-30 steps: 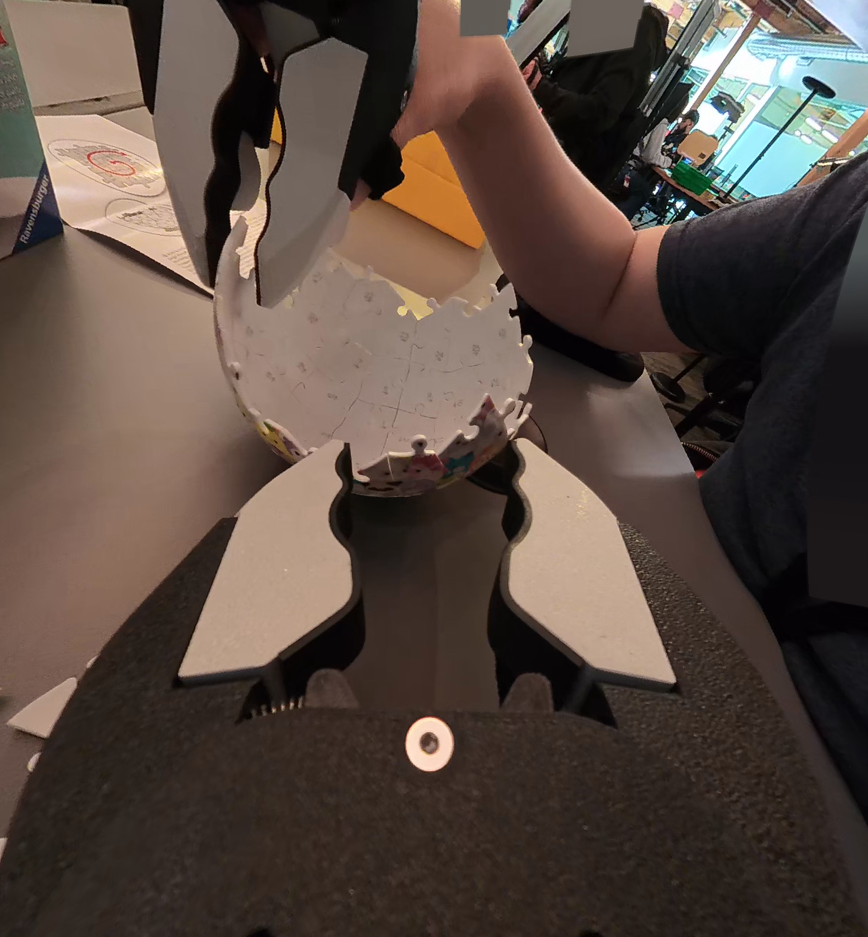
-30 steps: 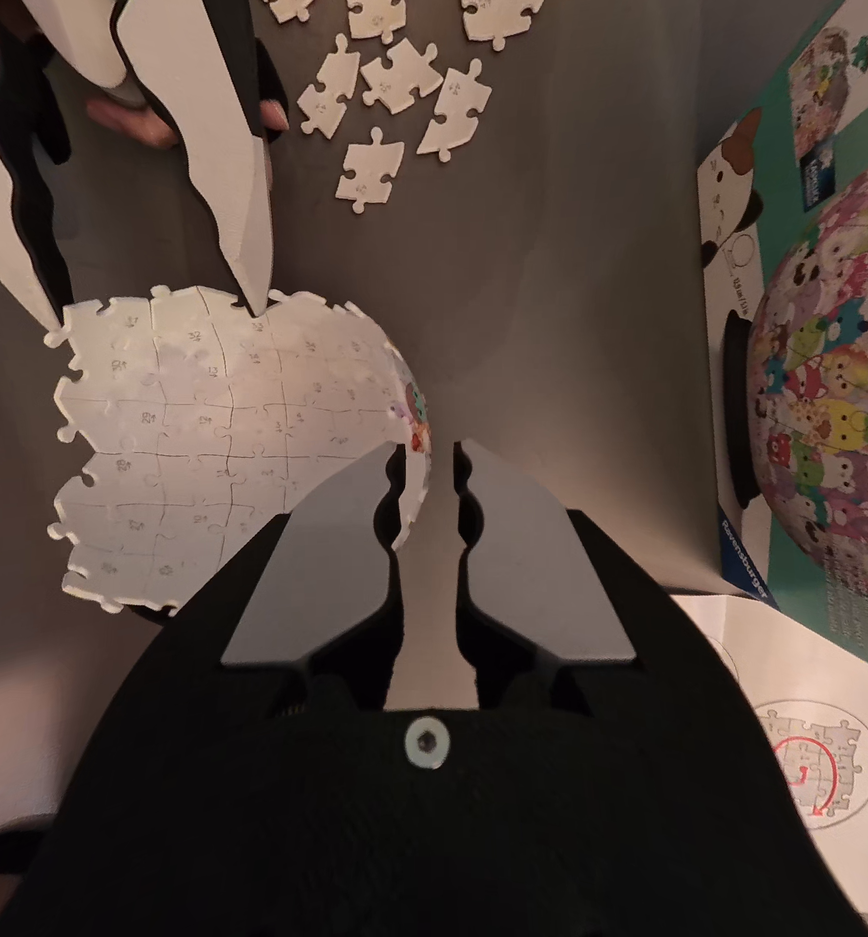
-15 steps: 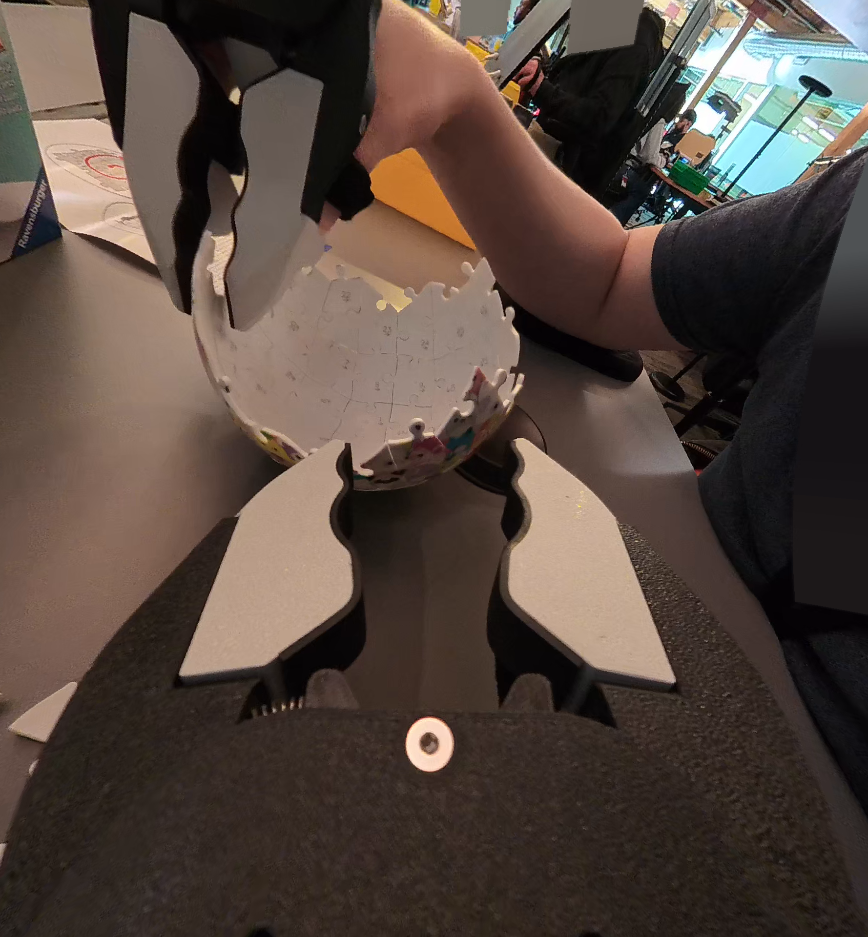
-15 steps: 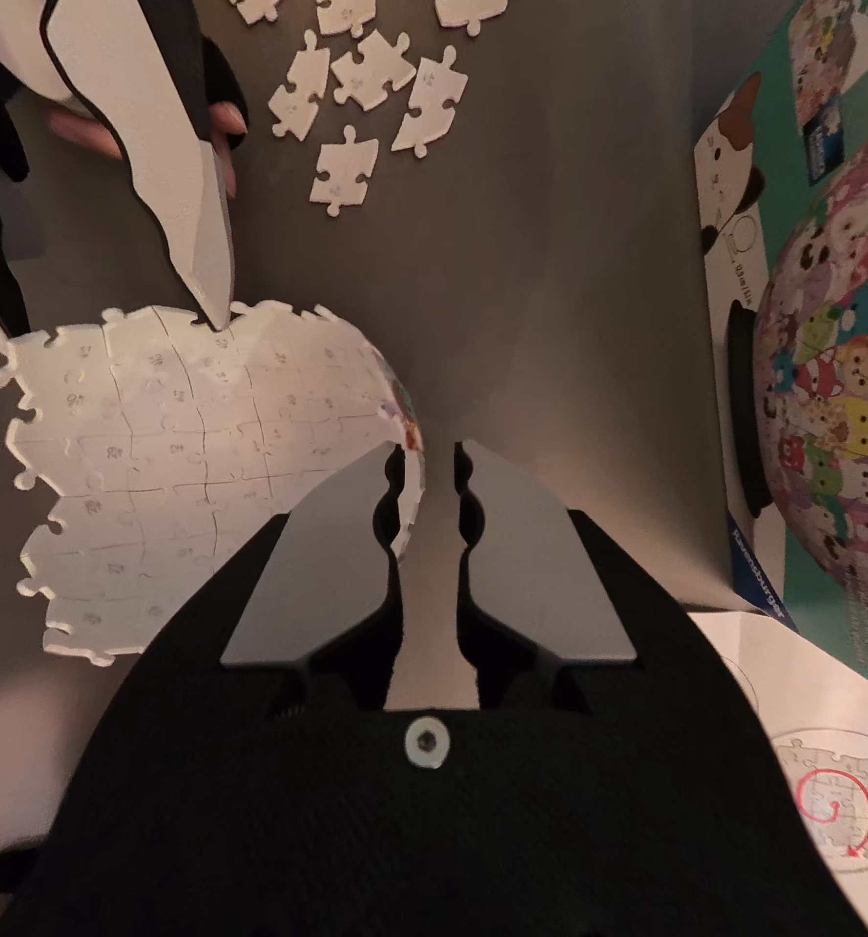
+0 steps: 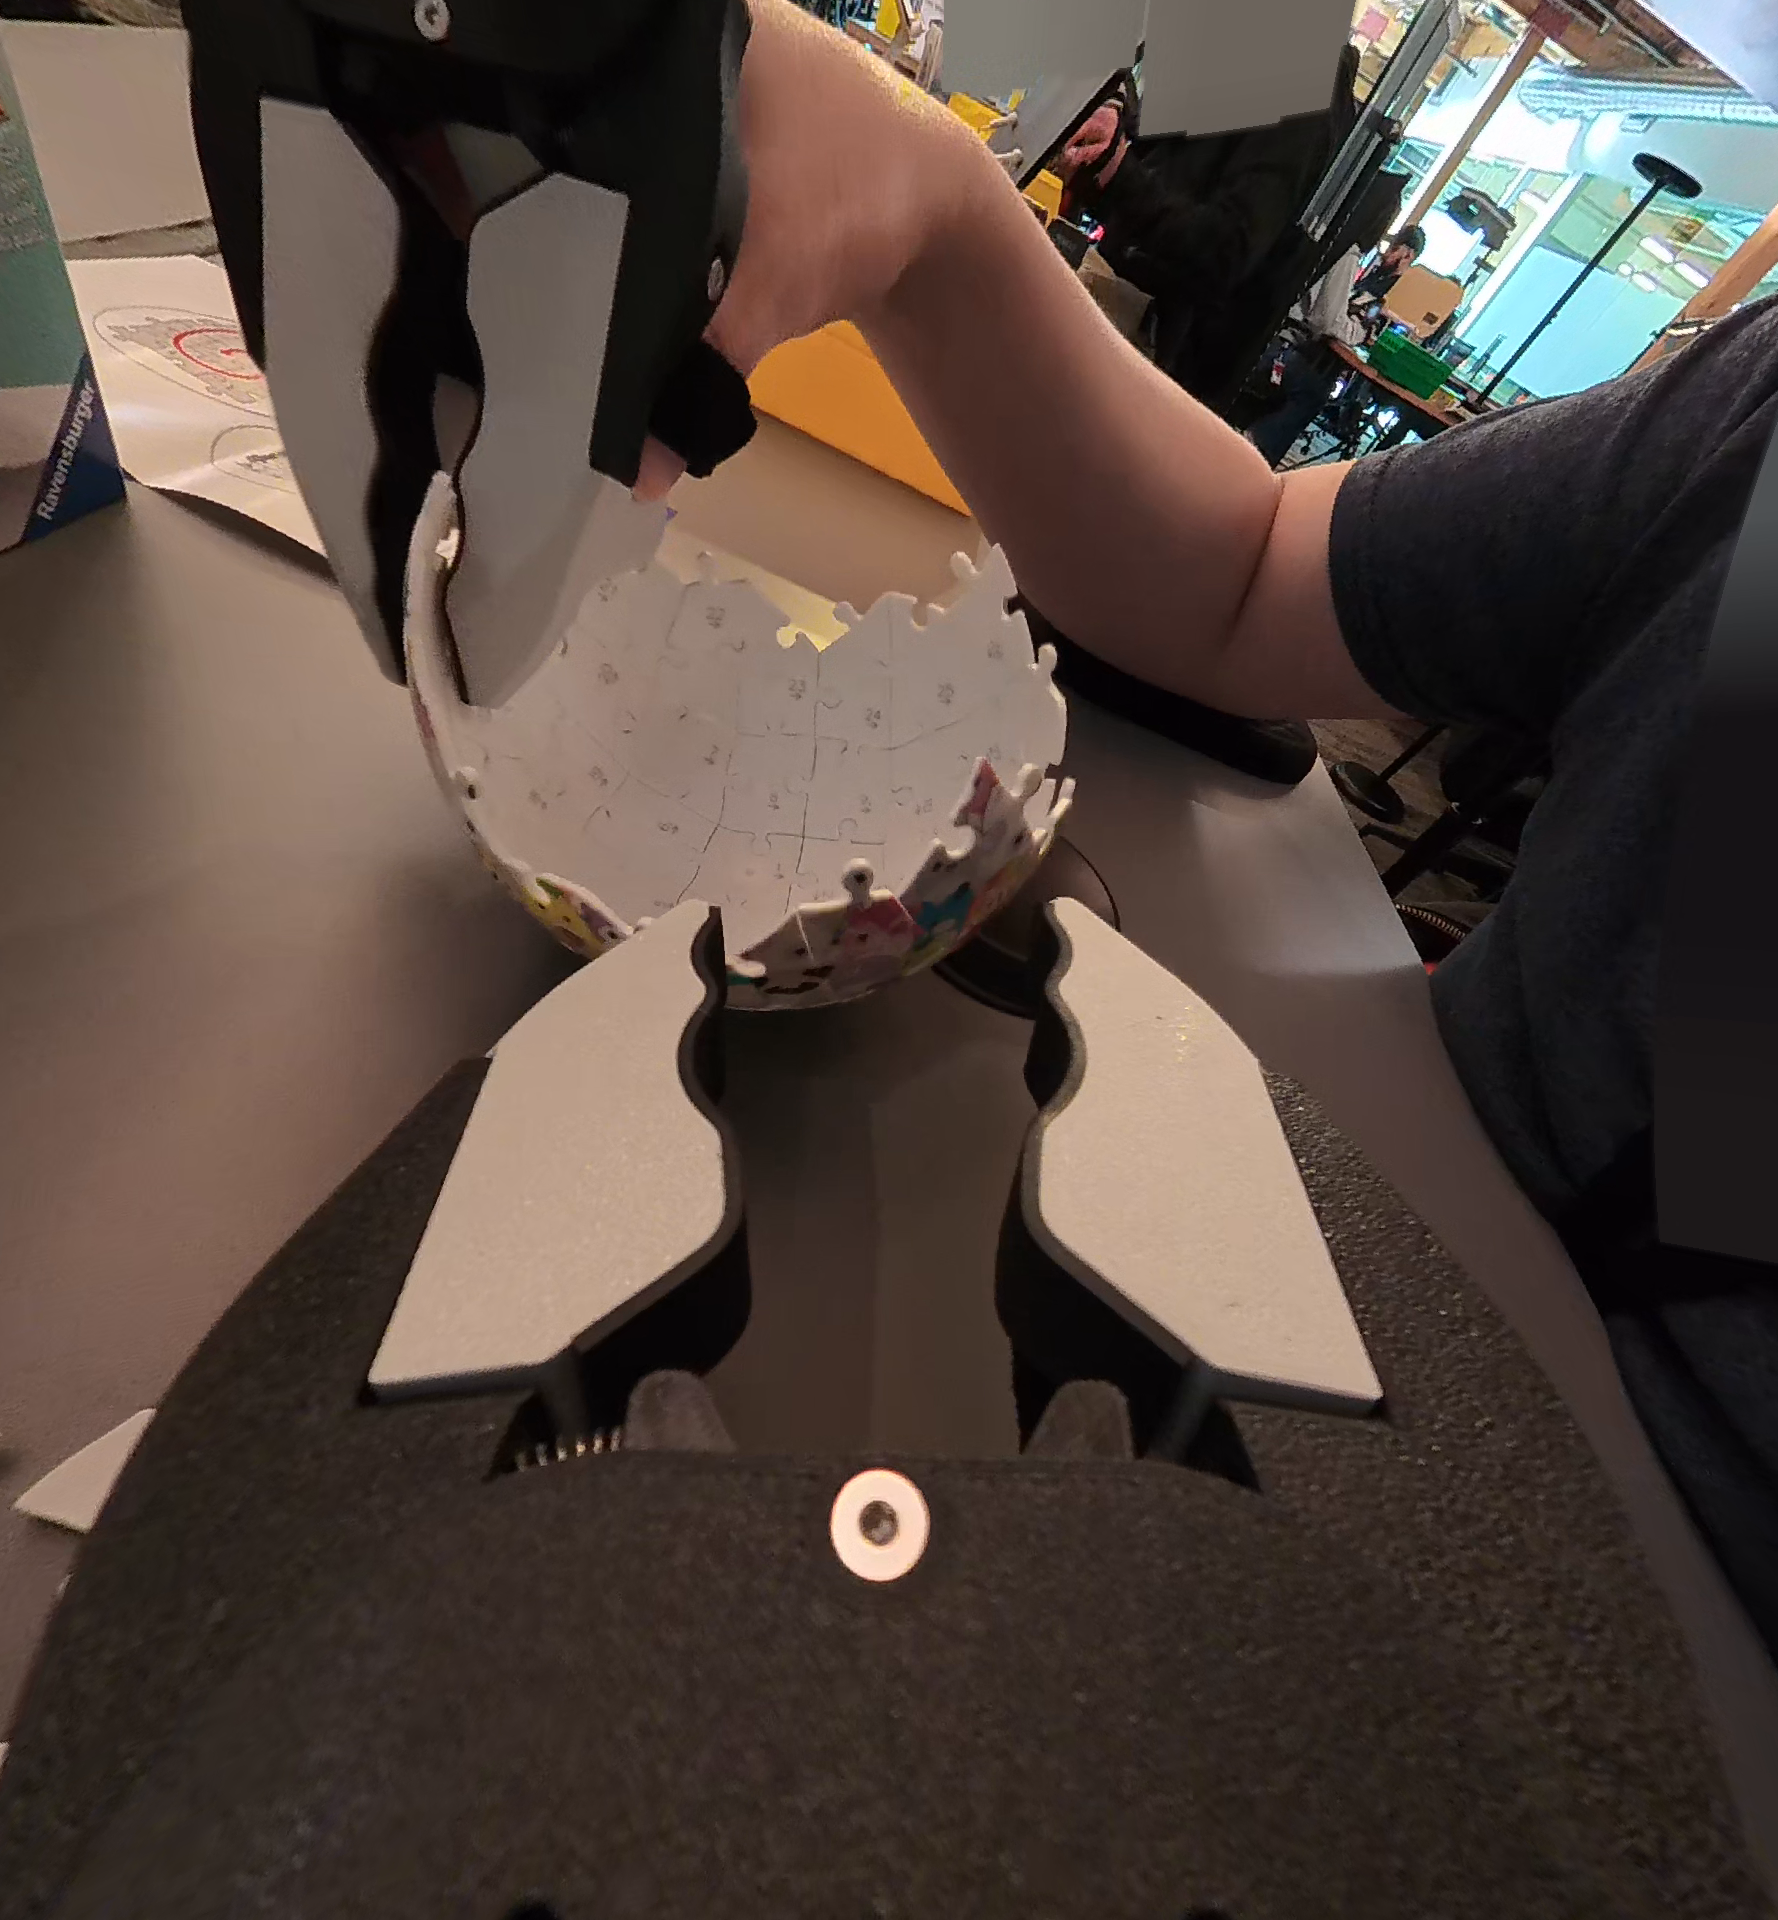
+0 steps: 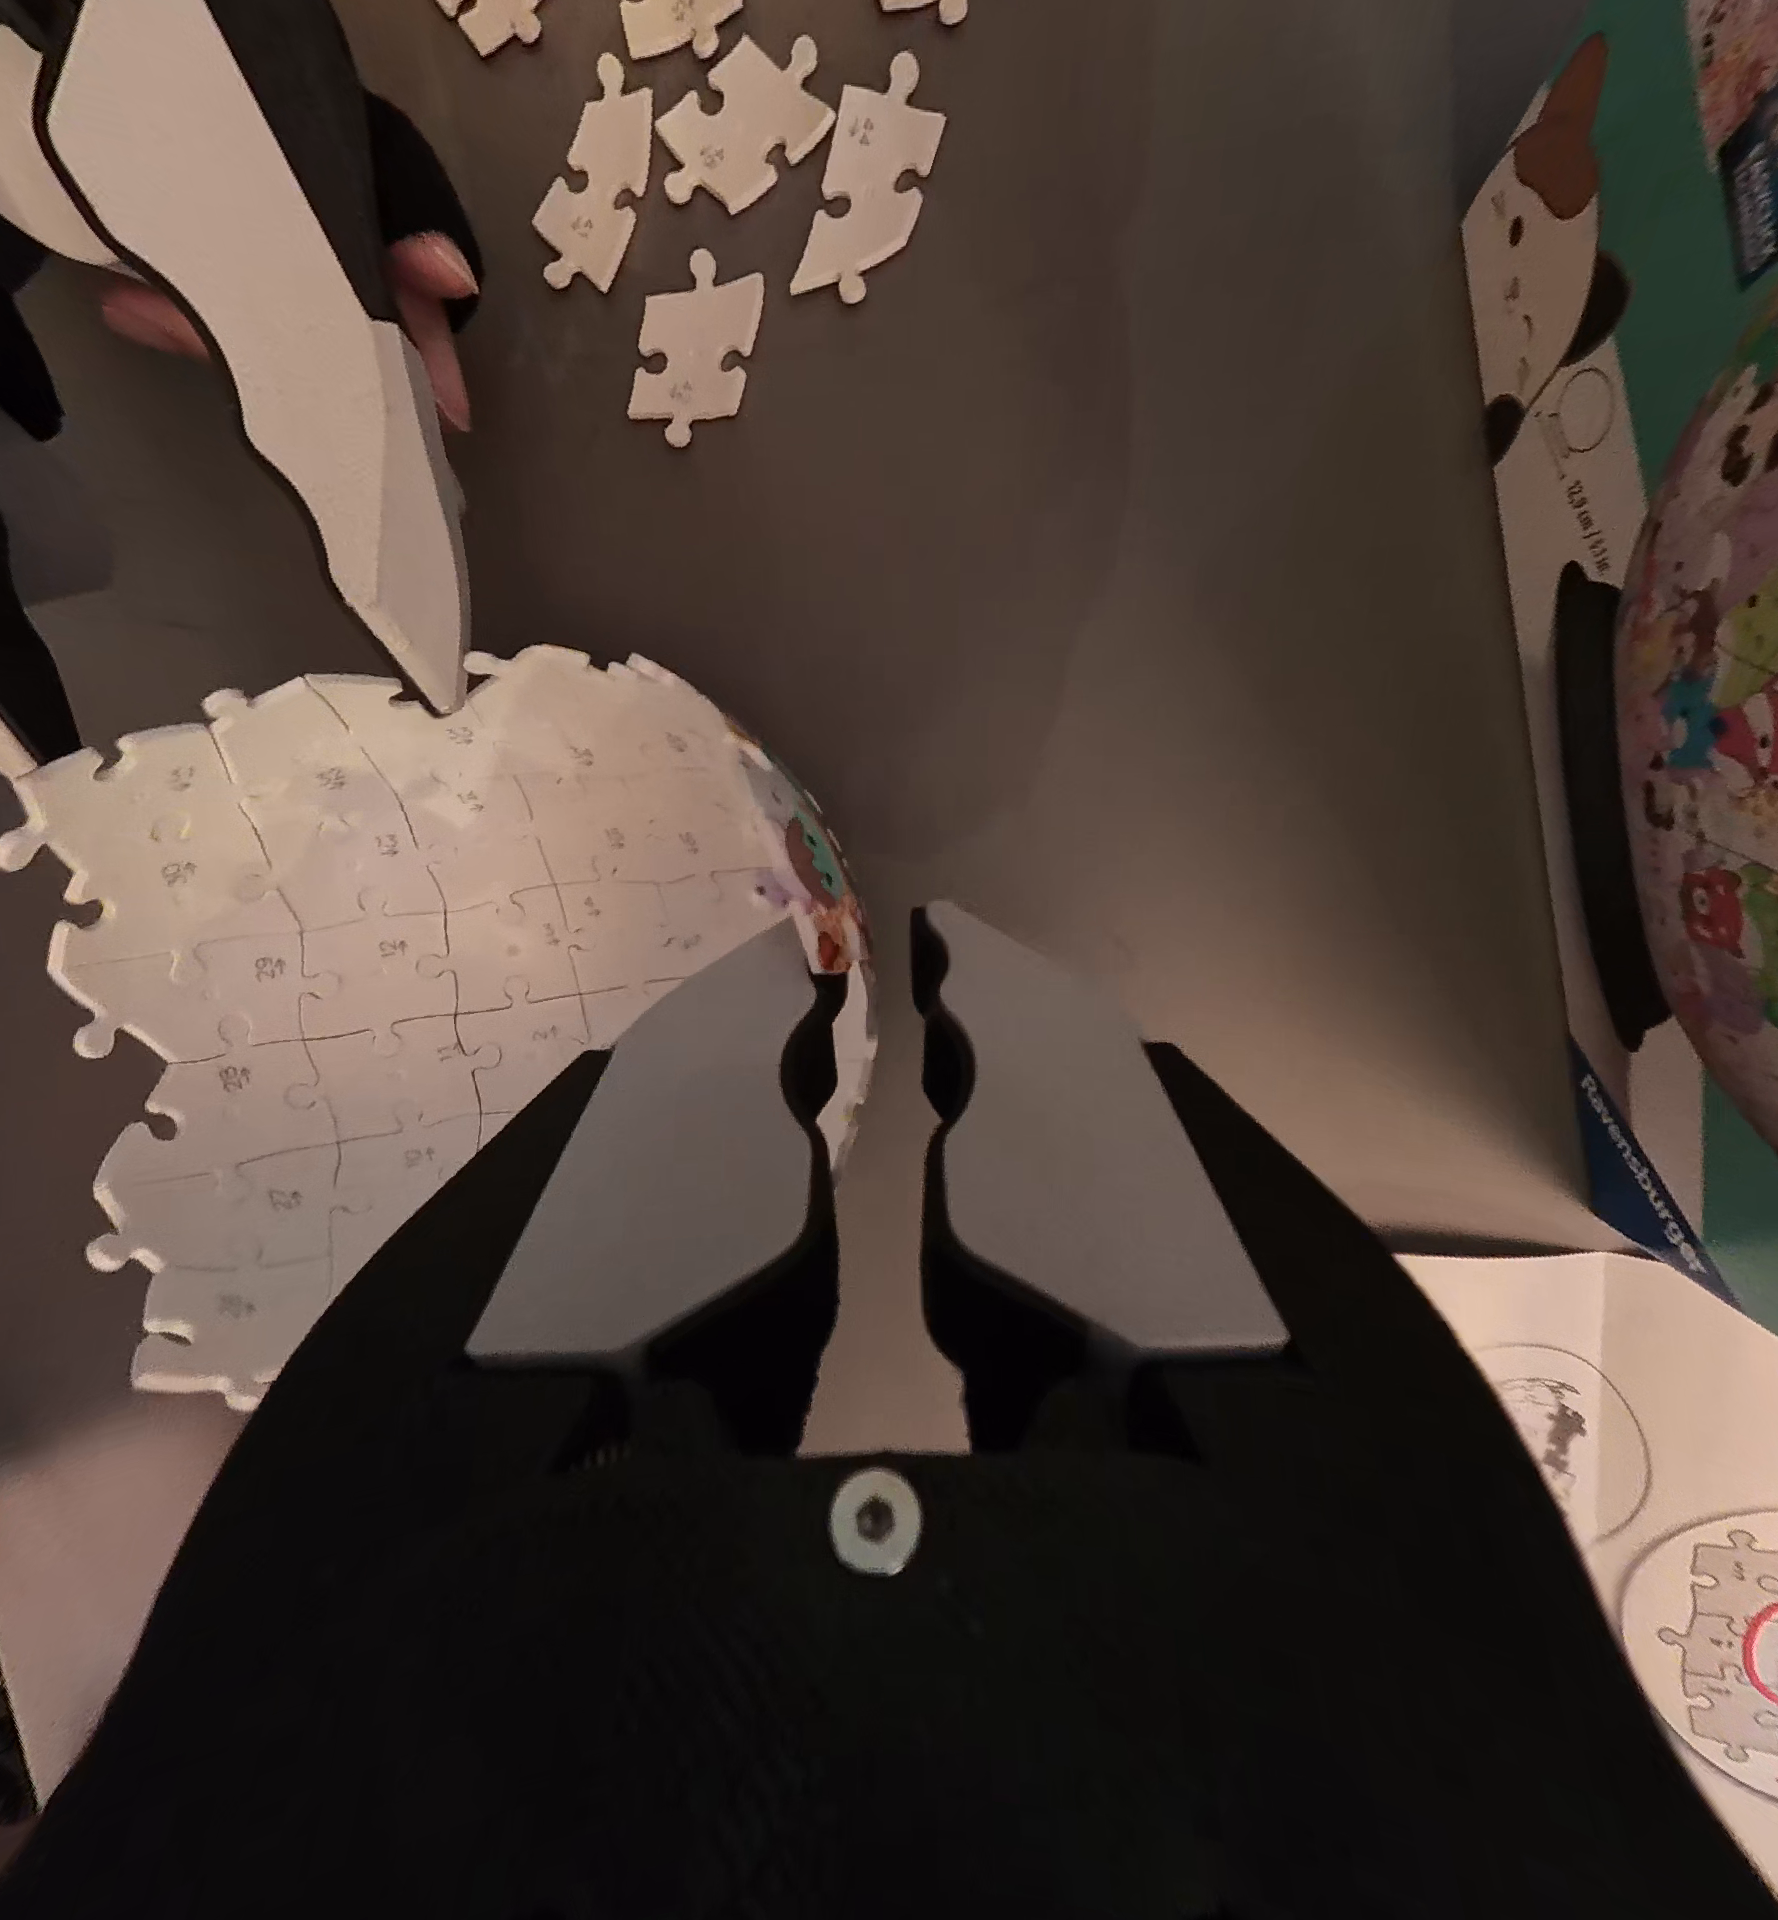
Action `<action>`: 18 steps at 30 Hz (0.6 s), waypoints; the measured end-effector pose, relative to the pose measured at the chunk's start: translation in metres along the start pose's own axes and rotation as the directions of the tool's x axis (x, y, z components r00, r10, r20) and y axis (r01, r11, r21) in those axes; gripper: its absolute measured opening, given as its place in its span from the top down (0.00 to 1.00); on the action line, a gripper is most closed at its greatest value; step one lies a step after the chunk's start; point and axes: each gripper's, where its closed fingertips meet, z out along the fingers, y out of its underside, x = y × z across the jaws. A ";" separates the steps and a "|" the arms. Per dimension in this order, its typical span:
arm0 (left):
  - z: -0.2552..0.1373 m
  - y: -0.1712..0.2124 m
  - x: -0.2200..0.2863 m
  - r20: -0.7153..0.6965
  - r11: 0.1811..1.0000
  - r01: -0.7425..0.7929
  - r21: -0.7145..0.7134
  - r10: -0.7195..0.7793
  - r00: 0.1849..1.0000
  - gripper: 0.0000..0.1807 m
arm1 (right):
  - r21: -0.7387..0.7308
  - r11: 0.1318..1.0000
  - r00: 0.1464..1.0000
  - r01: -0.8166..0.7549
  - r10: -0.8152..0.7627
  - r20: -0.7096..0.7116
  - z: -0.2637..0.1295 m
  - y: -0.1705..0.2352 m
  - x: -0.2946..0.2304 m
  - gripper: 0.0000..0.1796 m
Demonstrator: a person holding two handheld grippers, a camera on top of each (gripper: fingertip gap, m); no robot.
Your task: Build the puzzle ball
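Grey tabletop [image 5: 158, 831] carries the half-built puzzle ball [image 5: 750, 758]. Beyond it, the right gripper [image 5: 426, 665] pinches its rim wall; a twist could pop the seams. Nearer, the left gripper [image 5: 880, 935] stands spread around the ball's front edge, apparently gripping nothing.

puzzle ball [image 5: 750, 748]: white inside, many-coloured cartoon print outside (pink, yellow, teal)
loose pieces [image 6: 698, 364]: white backs up
tabletop [image 5: 158, 831]: plain grey
hand-held gripper fingers [image 5: 573, 1174]: pale grey faces, black edges
gripper body [image 5: 864, 1714]: black, grainy
box [image 6: 1716, 644]: teal and white, multicoloured ball picture
instruction sheet [image 6: 1695, 1558]: white, red spiral arrow
sleeve [image 5: 1550, 644]: dark blue
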 end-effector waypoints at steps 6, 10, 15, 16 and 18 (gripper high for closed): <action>-0.001 0.000 0.000 -0.002 1.000 0.003 0.004 -0.003 1.000 0.69 | -0.001 1.000 1.000 -0.016 0.016 0.014 0.001 0.001 -0.001 0.97; -0.001 0.000 0.000 -0.002 1.000 0.002 0.003 -0.002 1.000 0.69 | 0.010 0.999 0.999 -0.035 0.034 0.034 0.001 0.000 -0.003 0.97; -0.001 0.000 0.000 -0.003 1.000 0.002 0.005 -0.002 1.000 0.69 | 0.012 0.999 0.999 -0.045 0.045 0.026 0.000 0.000 -0.004 0.98; -0.001 0.000 0.000 -0.003 1.000 0.002 0.006 -0.002 1.000 0.69 | 0.012 0.999 0.999 -0.049 0.049 0.024 0.000 0.000 -0.004 0.98; -0.002 0.000 0.000 -0.001 1.000 0.002 0.006 -0.002 1.000 0.69 | 0.011 0.999 0.999 -0.049 0.049 0.020 0.000 0.000 -0.004 0.98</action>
